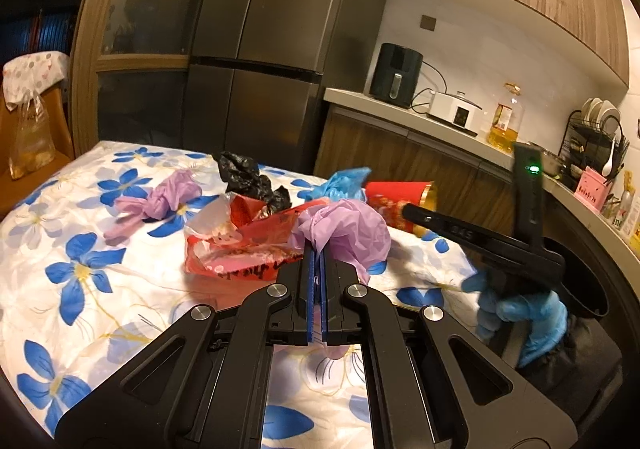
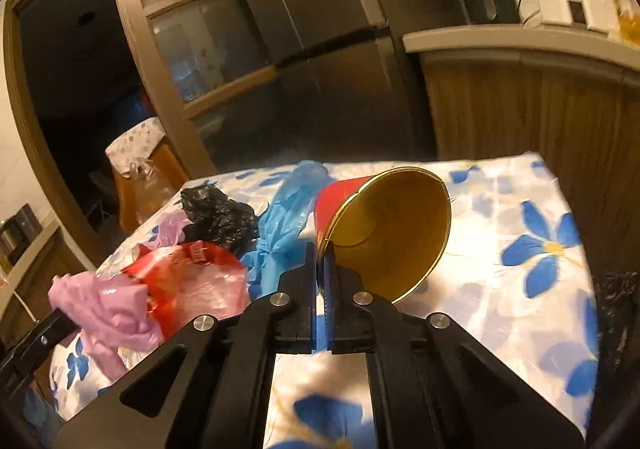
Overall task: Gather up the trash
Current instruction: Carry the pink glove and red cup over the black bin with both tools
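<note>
Purple bag [image 1: 352, 229] was clamped by the left gripper [image 1: 319, 249]; the cup's [image 2: 384, 233] rim was apparently pinched by the right gripper [image 2: 323, 253].

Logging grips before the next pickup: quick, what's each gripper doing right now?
Left gripper: closed on the crumpled purple plastic bag.
Right gripper: closed on the rim of the red paper cup.

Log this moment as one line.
left gripper: shut on purple bag | right gripper: shut on red paper cup rim | table: trash remains
</note>
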The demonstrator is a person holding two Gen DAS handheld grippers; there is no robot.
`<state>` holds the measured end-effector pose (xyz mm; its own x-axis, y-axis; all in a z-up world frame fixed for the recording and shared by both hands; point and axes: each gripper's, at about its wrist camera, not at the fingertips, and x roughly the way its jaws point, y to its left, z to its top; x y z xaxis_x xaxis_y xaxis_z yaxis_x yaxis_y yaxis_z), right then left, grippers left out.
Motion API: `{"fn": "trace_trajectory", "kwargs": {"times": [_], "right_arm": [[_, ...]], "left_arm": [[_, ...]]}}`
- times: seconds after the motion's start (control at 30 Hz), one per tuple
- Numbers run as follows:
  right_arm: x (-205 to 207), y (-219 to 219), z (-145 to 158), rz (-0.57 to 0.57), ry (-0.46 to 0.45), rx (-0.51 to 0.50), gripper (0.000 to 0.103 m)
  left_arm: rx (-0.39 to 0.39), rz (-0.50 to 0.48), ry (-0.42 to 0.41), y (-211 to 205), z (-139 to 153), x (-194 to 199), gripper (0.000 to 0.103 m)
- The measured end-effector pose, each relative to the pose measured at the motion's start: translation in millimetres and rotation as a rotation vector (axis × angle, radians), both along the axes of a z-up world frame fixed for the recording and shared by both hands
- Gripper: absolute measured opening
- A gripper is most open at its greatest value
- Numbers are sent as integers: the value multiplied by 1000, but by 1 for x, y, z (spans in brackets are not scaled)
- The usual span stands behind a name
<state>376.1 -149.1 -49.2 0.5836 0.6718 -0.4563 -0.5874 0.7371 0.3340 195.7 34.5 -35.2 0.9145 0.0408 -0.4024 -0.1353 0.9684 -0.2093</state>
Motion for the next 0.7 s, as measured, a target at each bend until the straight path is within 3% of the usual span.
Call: {"fn": "trace_trajectory", "kwargs": {"times": [0.33, 0.7], "right_arm": [[-82, -38, 37, -77, -120, -6, 4], [-134, -113, 62, -231, -194, 3, 4]], "left_arm": [[3, -27, -51, -20, 21, -31, 1], [43, -95, -104, -71, 47, -44, 1]]}}
